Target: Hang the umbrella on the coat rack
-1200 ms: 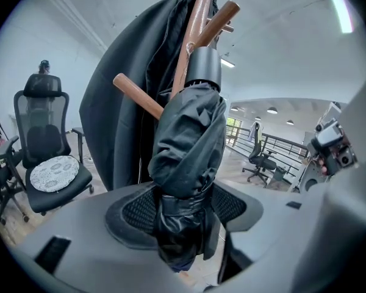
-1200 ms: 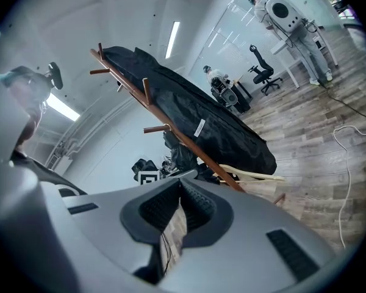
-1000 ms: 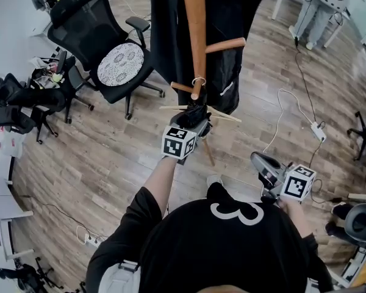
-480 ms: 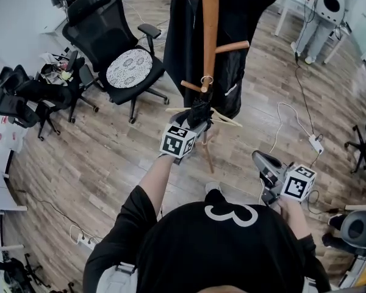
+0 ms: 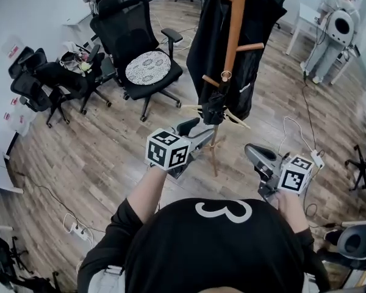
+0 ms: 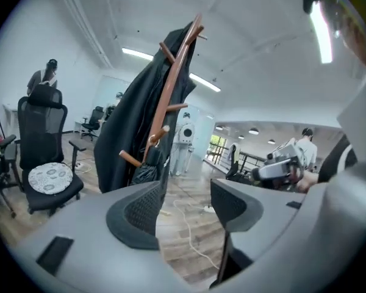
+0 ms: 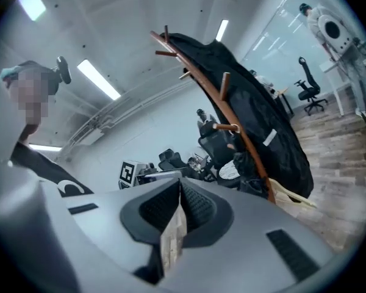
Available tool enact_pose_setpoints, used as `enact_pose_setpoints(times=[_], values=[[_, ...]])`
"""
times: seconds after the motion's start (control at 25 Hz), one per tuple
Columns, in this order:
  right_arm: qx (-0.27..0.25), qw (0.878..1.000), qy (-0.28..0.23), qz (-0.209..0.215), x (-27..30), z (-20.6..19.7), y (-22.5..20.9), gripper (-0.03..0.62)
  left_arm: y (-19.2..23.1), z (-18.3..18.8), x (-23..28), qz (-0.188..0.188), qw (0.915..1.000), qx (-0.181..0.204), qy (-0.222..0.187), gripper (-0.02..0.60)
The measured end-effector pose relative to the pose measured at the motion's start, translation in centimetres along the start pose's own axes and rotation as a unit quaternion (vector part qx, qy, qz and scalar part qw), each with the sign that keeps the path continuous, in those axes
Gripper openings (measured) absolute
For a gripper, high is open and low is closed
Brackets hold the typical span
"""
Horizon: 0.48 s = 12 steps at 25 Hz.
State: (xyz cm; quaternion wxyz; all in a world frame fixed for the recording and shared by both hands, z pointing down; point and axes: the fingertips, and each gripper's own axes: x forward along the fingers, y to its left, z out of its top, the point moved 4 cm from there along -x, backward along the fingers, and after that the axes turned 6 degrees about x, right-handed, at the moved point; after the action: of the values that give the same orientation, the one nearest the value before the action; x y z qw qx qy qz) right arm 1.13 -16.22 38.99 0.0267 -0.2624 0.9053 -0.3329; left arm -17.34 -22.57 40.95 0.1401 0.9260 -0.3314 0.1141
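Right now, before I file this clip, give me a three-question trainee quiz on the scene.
1. True or false: the umbrella hangs on the coat rack.
2. Which gripper has its jaws apart? A) left gripper B) right gripper
3. Fill in: the patterned cushion lies on an office ____.
Key: 1 true, by its ring. 2 A; its jaws have just closed a little, are still apart and hold nothing; the right's are together. 3 chair.
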Motion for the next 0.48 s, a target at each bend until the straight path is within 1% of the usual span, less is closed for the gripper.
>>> enact_pose_setpoints(times=[0.08, 0.16, 0.24, 0.32, 0.4, 0.48], values=[[-0.032, 0.999, 0.008, 0.018, 0.5, 0.5, 1.9, 0.028, -2.4, 1.4, -2.6, -0.019, 0.9994, -0.003, -0.028, 0.239], [-0.048, 0.998, 0.012, 0.026, 0.6, 0.6, 3.1, 0.028, -4.9, 2.0, -4.7, -0.037, 0.9982, -0.004, -0.048, 0.151], [-0.048, 0.998, 0.009, 0.036, 0.6, 0.5, 4.0, 0.028, -7.6, 2.3, -6.6, -0.069, 0.9950, 0.005, -0.072, 0.095], [-0.042, 0.998, 0.009, 0.043, 0.2, 0.0, 4.8, 0.028, -10.1, 2.2, -7.7, -0.093, 0.9915, 0.019, -0.089, 0.066], [-0.039, 0.998, 0.014, 0.045, -0.5, -0.7, 5.4, 0.028, -12.3, 1.9, -8.0, -0.097, 0.9909, 0.020, -0.092, 0.034], [-0.039, 0.998, 0.017, 0.050, -1.7, -1.3, 6.0, 0.026, -14.2, 1.6, -7.9, -0.097, 0.9913, 0.008, -0.089, 0.020]])
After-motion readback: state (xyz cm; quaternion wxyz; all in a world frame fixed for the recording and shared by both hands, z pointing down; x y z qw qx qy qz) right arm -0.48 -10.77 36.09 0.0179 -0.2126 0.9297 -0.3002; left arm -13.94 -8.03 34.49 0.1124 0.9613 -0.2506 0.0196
